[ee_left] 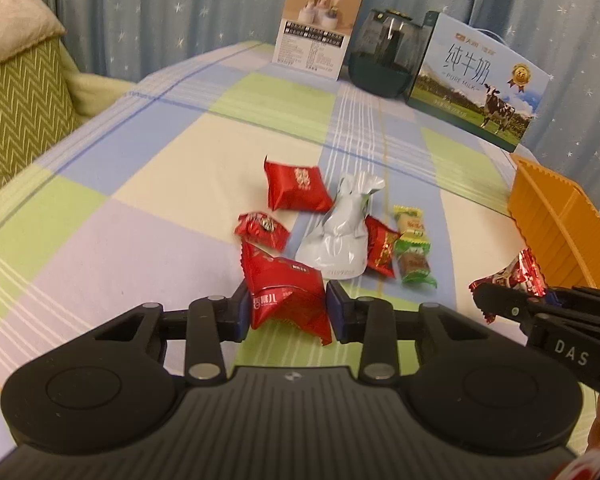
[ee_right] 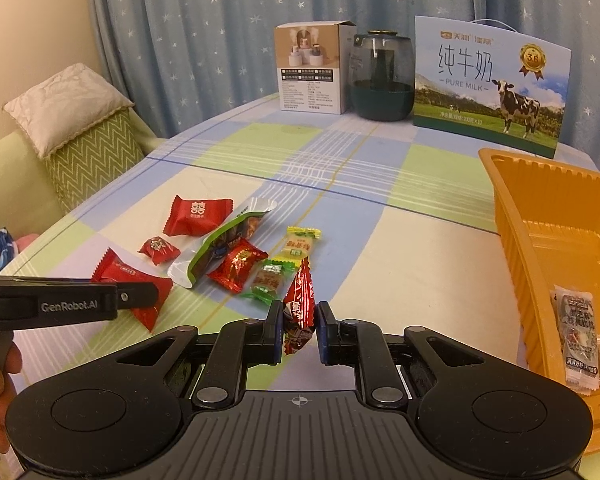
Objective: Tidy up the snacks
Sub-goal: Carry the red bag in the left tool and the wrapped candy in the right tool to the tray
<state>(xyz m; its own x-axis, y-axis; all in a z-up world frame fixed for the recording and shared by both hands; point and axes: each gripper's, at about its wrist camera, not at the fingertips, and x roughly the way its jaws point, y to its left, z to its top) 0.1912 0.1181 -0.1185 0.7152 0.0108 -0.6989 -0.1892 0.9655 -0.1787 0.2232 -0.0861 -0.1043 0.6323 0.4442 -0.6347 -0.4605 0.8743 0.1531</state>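
Note:
Several wrapped snacks lie in a loose pile on the checked tablecloth. My left gripper (ee_left: 286,310) is shut on a big red snack packet (ee_left: 284,292) at the near side of the pile; it also shows in the right wrist view (ee_right: 130,280). My right gripper (ee_right: 298,322) is shut on a small red foil candy (ee_right: 299,312) and holds it above the cloth, left of the orange tray (ee_right: 512,216). The candy also shows in the left wrist view (ee_left: 514,274). The pile holds a silver pouch (ee_left: 340,232), a red square packet (ee_left: 296,188) and green-wrapped candies (ee_left: 412,248).
The orange tray holds a clear-wrapped dark snack (ee_right: 578,332) at its near end. A white product box (ee_right: 312,68), a dark glass jar (ee_right: 382,76) and a milk carton box (ee_right: 488,84) stand at the table's far edge. A sofa with cushions (ee_right: 72,120) is at the left.

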